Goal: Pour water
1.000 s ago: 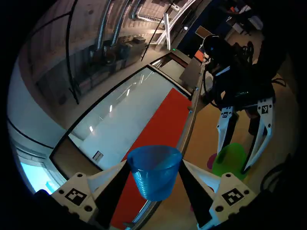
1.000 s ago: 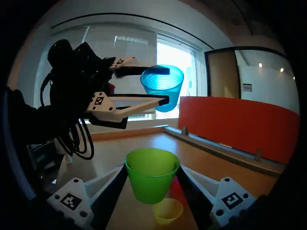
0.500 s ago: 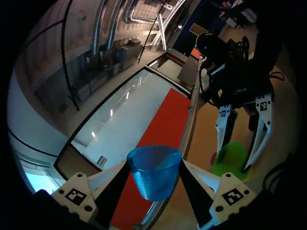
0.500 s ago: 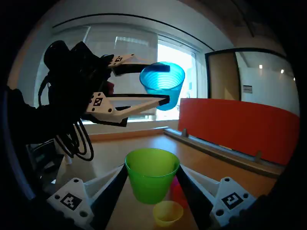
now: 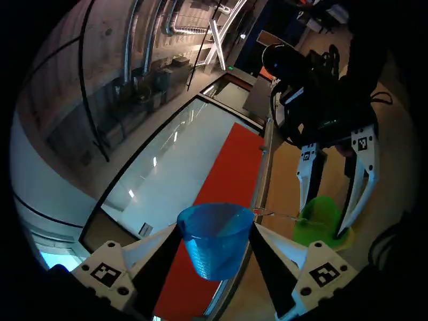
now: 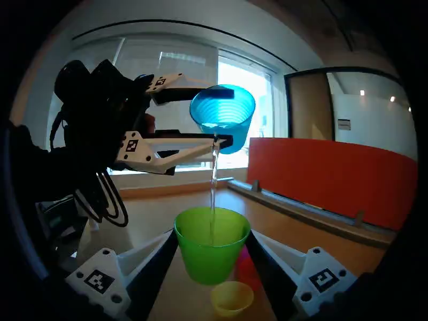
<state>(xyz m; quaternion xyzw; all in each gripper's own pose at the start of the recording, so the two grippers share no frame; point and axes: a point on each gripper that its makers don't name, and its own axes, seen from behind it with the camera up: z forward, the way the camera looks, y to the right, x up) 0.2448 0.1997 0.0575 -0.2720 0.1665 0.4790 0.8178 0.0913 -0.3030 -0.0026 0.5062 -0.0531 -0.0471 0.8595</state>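
Note:
My left gripper [image 5: 215, 243] is shut on a blue plastic cup [image 5: 215, 239], tipped over on its side. In the right gripper view the same blue cup [image 6: 223, 113] hangs high, mouth toward the camera, and the left gripper [image 6: 227, 117] holds it from the left. A thin stream of water [image 6: 213, 184] falls from its rim into the green cup [image 6: 212, 243], on which my right gripper [image 6: 212, 251] is shut. In the left gripper view the green cup [image 5: 319, 220] sits between the right gripper's fingers [image 5: 307, 179], and the water stream [image 5: 278, 215] reaches it.
A wooden table [image 6: 155, 214] lies under both cups. A small yellow cup [image 6: 231, 297] and a pink one [image 6: 247, 267] stand just below the green cup. An orange partition [image 6: 342, 179] runs along the table's far right side, and a window [image 6: 235, 80] is behind.
The blue cup has tipped further and shifted slightly left. Water now runs from it into the green cup; before no stream was visible. The green cup has stayed put.

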